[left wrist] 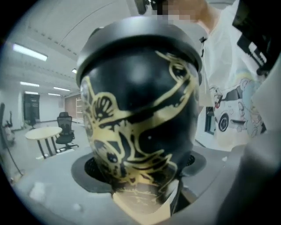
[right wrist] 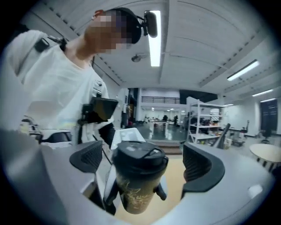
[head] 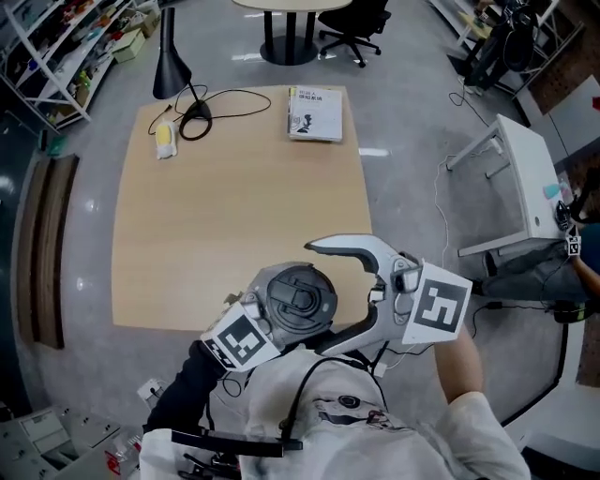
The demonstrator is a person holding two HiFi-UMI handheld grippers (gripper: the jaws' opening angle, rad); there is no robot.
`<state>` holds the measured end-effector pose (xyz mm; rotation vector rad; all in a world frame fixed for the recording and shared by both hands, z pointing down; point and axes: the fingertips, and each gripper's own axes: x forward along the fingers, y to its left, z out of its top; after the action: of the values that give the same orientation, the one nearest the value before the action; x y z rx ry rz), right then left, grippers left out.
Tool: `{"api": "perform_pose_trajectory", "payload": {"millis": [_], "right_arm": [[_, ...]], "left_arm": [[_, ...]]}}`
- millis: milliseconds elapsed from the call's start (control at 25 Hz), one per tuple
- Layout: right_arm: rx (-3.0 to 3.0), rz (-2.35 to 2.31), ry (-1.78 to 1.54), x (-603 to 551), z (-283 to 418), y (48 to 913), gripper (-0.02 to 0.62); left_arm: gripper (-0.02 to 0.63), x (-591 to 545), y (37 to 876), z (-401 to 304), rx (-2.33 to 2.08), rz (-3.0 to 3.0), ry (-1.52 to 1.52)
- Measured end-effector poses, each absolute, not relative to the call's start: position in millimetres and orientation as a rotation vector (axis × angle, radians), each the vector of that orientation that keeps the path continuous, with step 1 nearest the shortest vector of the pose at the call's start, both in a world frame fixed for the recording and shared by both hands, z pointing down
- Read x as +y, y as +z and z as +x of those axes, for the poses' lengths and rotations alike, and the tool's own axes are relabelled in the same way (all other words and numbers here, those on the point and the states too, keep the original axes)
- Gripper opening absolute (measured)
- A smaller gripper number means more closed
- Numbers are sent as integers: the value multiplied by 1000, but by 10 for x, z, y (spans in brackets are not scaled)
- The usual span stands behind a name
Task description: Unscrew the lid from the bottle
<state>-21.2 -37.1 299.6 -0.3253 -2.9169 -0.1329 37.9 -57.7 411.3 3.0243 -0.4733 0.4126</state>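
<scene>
A black bottle [left wrist: 140, 114] with a gold pattern fills the left gripper view, and my left gripper [left wrist: 140, 176] is shut on its lower body. In the head view I look down on its black lid [head: 300, 298], held above the near edge of the table, with the left gripper's marker cube [head: 239, 339] just beside it. My right gripper [right wrist: 142, 162] stands open around the lid [right wrist: 139, 154], one pad on each side, and neither pad [right wrist: 88, 157] touches it. The left gripper's fingers [right wrist: 109, 193] show below, clasping the bottle.
The wooden table [head: 234, 216] carries a booklet [head: 315, 112], a black lamp [head: 171, 56] with its cable [head: 225, 98], and a small yellow-white item [head: 165, 139] at its far edge. A white side table [head: 525, 178] stands to the right, and an office chair [head: 352, 23] beyond.
</scene>
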Motion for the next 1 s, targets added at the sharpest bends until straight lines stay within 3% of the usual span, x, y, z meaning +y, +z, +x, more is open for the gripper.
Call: {"api": "perform_pose_trajectory", "payload": {"millis": [120,200,640,840,1000], "right_arm": [[-2862,-288,-169,-375,-505,3112,567],[-2841,-395,-186,-267,-511,3150,479],[-2654,-1388,-26,291,-201,2905,477],[-2766,-1479,135,346,-171,2654,477],[-2629,-1614,21,463,-140,2700,477]], "left_arm": [[411,-676,4201,261,-627,3052,585],[411,-664,4182,251,-647,3051,586],[411,86,3888,574,82,3051,321],[411,202,3673,580,179,3070,251],[411,326,3702,588,297,3068,257]]}}
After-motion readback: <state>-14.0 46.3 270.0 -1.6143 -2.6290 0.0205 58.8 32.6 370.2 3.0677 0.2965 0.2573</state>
